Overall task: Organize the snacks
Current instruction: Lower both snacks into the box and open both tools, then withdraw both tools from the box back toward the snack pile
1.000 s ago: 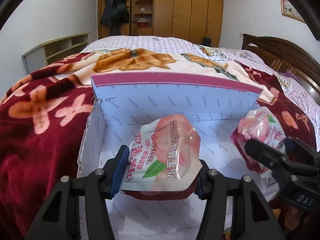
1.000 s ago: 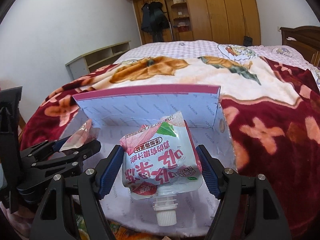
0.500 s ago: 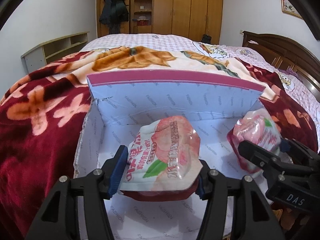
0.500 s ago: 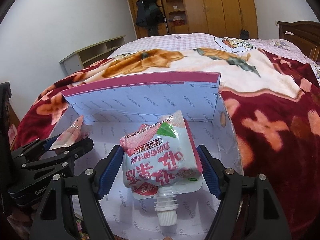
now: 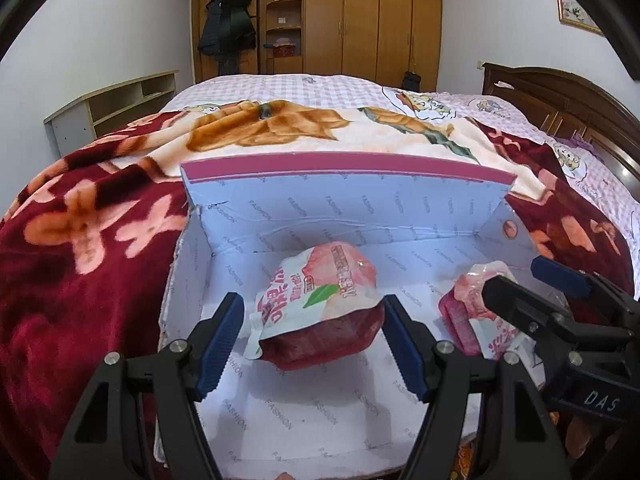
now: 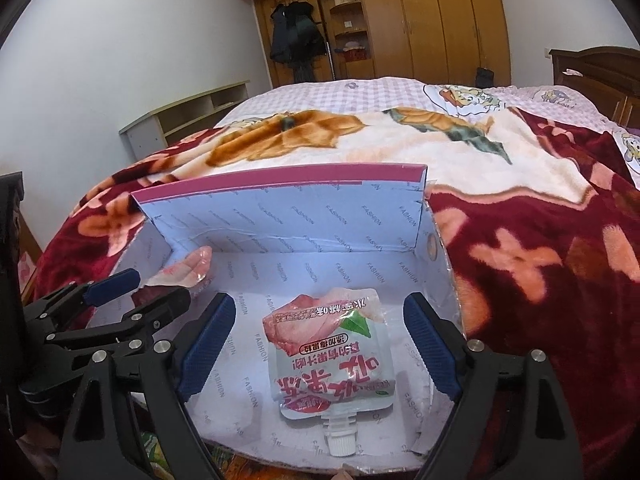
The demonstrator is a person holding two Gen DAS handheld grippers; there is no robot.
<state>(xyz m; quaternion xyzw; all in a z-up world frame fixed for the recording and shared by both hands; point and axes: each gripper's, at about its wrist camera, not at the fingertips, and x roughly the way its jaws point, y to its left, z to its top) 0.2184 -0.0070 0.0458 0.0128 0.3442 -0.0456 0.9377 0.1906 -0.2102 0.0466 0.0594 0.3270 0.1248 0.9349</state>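
Observation:
A white box (image 5: 340, 208) printed with "FASHION" and edged in pink stands open on the bed. In the left wrist view a pink peach jelly pouch (image 5: 320, 308) rests on the box floor between the fingers of my left gripper (image 5: 314, 340). Its jaws are opening and the blue pads stand just clear of the pouch. In the right wrist view a second pouch (image 6: 332, 352) lies flat on the box floor (image 6: 300, 216), cap toward me. My right gripper (image 6: 320, 344) straddles it with its jaws opening, pads well apart from it. Each gripper shows at the edge of the other's view.
The box sits on a dark red floral blanket (image 5: 88, 248) spread over the bed. A wooden wardrobe (image 5: 360, 20) fills the far wall, a low shelf unit (image 5: 112, 108) stands at the left and a dark headboard (image 5: 560, 96) at the right. Colourful packets (image 6: 152, 444) peek from under the box's near edge.
Both grippers' jaws have widened. Each pouch has slipped out of the pads and dropped onto the box floor; the right one has fallen flat.

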